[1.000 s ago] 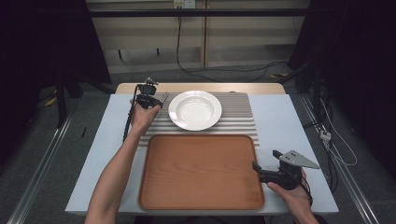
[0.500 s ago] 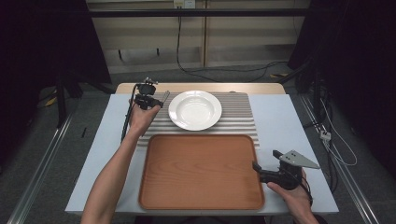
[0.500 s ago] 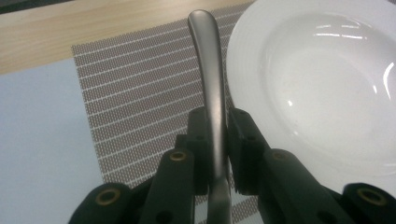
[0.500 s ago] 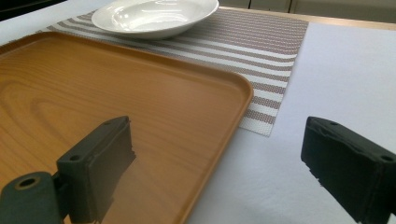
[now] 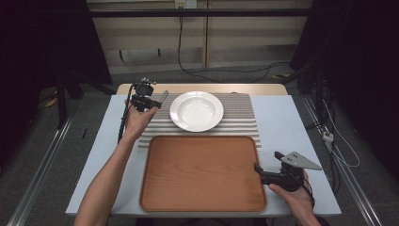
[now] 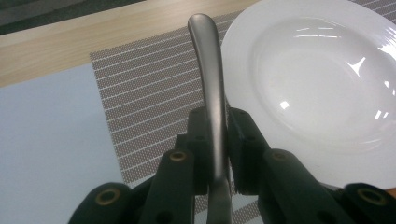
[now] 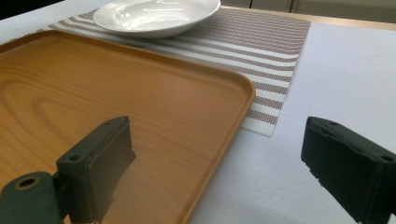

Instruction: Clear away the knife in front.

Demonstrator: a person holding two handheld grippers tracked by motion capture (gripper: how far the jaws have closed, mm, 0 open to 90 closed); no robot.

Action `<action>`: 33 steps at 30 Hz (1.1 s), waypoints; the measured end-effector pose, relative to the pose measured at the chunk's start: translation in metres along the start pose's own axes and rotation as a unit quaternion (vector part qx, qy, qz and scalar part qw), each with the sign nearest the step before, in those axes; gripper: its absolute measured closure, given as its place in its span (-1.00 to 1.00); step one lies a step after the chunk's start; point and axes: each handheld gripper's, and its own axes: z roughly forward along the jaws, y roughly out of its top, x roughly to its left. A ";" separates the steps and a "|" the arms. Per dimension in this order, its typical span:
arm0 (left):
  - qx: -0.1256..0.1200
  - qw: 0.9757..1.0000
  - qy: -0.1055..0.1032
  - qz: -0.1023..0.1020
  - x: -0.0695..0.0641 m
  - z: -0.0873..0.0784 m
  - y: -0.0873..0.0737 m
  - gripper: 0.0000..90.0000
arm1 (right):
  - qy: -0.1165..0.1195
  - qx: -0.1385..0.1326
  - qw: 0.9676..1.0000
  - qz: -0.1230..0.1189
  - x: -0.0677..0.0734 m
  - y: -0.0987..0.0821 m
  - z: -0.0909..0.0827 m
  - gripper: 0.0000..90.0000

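Currently logged: left claw [image 6: 215,140] clenched on metal utensil handle [image 6: 208,70], held above striped placemat [image 5: 240,110], just left of white plate [image 5: 196,110]. Right claw [image 7: 215,172] released, straddling wooden tray [image 5: 202,174] rim. Advised, likely placing beside plate: lower level, parallel to rim, touch down before releasing.

High view looks down over the whole table [image 5: 287,122]; both gripper views sit low and close, sharing the plate [image 5: 196,110].
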 end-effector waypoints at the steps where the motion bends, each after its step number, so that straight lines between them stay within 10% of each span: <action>1: 0.001 1.000 0.000 0.004 -0.001 -0.002 0.000 0.78 | 0.000 0.000 1.000 0.000 0.000 0.000 0.000 -0.81; 33: -0.024 0.998 -0.031 0.054 -0.035 -0.047 -0.026 0.78 | 0.004 0.001 1.000 -0.005 0.002 0.001 0.002 -0.81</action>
